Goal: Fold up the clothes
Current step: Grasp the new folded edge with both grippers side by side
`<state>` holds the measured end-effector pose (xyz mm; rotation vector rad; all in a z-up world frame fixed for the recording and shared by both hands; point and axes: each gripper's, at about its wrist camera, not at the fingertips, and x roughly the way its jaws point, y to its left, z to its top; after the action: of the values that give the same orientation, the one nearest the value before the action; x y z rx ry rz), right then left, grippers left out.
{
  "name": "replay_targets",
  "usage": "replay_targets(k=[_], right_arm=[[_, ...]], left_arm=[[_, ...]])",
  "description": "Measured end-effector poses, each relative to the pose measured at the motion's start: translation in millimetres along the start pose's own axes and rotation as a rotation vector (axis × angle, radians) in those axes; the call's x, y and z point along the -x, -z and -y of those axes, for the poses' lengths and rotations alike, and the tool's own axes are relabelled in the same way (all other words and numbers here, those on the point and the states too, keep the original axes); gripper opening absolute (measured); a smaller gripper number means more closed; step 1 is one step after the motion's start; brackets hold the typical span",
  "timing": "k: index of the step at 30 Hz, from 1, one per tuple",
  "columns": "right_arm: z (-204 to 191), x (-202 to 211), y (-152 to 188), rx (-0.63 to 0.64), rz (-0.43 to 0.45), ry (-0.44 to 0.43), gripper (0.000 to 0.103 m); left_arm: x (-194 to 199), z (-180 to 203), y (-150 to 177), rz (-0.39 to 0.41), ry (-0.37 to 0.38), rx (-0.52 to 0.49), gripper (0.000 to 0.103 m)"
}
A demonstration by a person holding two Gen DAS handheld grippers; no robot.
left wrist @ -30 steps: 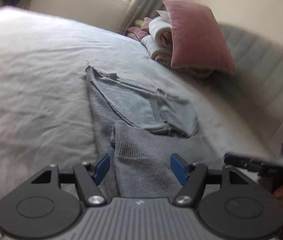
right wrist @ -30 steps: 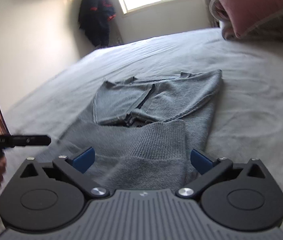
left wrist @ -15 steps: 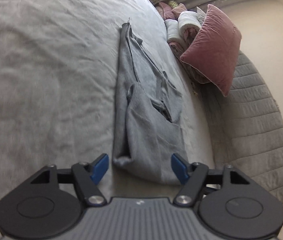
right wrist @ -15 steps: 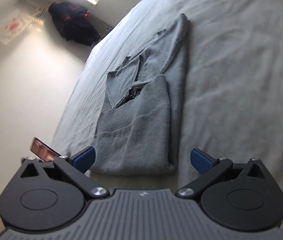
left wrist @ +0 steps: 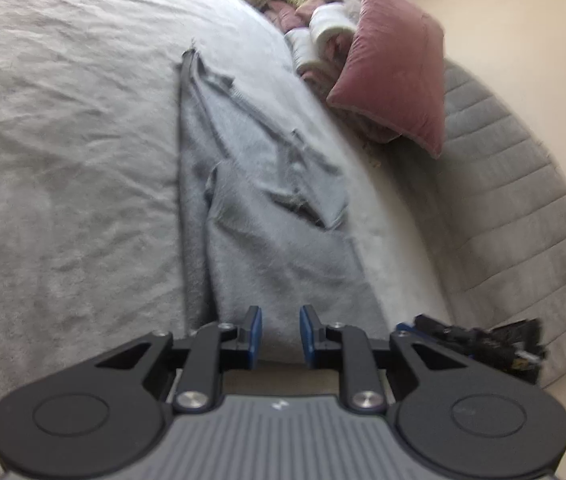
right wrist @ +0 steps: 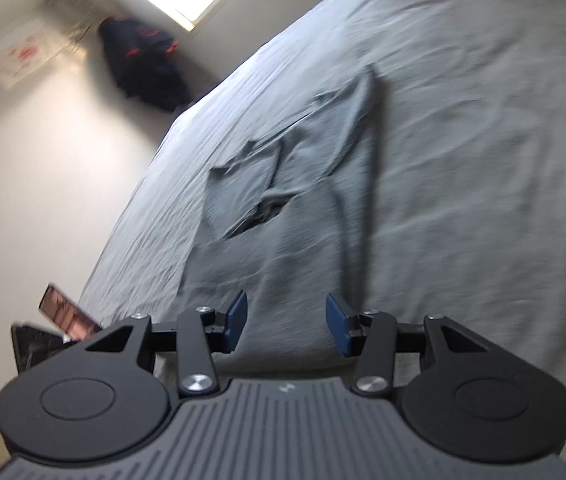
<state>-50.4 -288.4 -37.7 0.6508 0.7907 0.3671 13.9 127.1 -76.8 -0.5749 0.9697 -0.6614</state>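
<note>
The grey sweater (left wrist: pixel 283 240) lies part-folded on the bed (left wrist: pixel 63 160). Your left gripper (left wrist: pixel 280 336) and right gripper (right wrist: pixel 286 324) are closing over its near hem, neither pinching yet; take both layers evenly.

Bed (left wrist: pixel 63 152) covered with a wrinkled grey sheet, filling most of both wrist views. Grey sweater (left wrist: pixel 267 216) lying flat on the sheet, partly folded into a long narrow shape, sleeves turned in over the body, near hem toward the cameras. Pink cushion (left wrist: pixel 399 72) propped at the far side against a padded grey headboard (left wrist: pixel 523 216). Rolled white and pink cloths (left wrist: pixel 319 36) piled just beside the cushion. Sweater well apart from cushion and pile, bare sheet between.
</note>
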Motion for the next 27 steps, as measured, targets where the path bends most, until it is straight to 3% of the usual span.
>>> replay_targets(k=[2, 3, 4, 6, 8, 10, 12, 13, 22, 27], right_arm=[[-3, -13, 3, 0.027, -0.051, 0.023, 0.048], [-1, -20, 5, 0.037, -0.087, 0.054, 0.042], [3, -26, 6, 0.038, -0.118, 0.082, 0.030], [15, -29, 4, -0.014, -0.129, 0.083, 0.016], [27, -26, -2, -0.095, -0.125, 0.041, 0.021], [29, -19, -6, -0.136, -0.117, 0.004, 0.035], [26, -12, -10, -0.135, -0.102, -0.010, 0.050], [25, -8, -11, -0.133, -0.094, -0.010, 0.059], [56, -3, -5, -0.229, -0.138, -0.020, 0.063], [63, -10, -4, -0.269, -0.153, -0.083, 0.063]], left_arm=[[-6, -3, 3, -0.031, -0.056, -0.010, 0.013], [-6, -7, 5, -0.037, -0.074, -0.014, 0.005], [-5, -10, 6, -0.039, -0.075, -0.008, 0.003], [-3, -17, 7, -0.040, -0.059, 0.017, 0.003], [4, -20, 6, -0.030, -0.039, 0.038, 0.005], [13, -21, 3, -0.010, -0.024, 0.057, 0.014], [24, -23, 2, 0.022, -0.029, 0.060, 0.044], [29, -24, 2, 0.038, -0.034, 0.060, 0.046], [8, -47, 2, -0.018, 0.031, 0.173, 0.049], [-7, -53, 3, -0.014, 0.087, 0.210, 0.047]])
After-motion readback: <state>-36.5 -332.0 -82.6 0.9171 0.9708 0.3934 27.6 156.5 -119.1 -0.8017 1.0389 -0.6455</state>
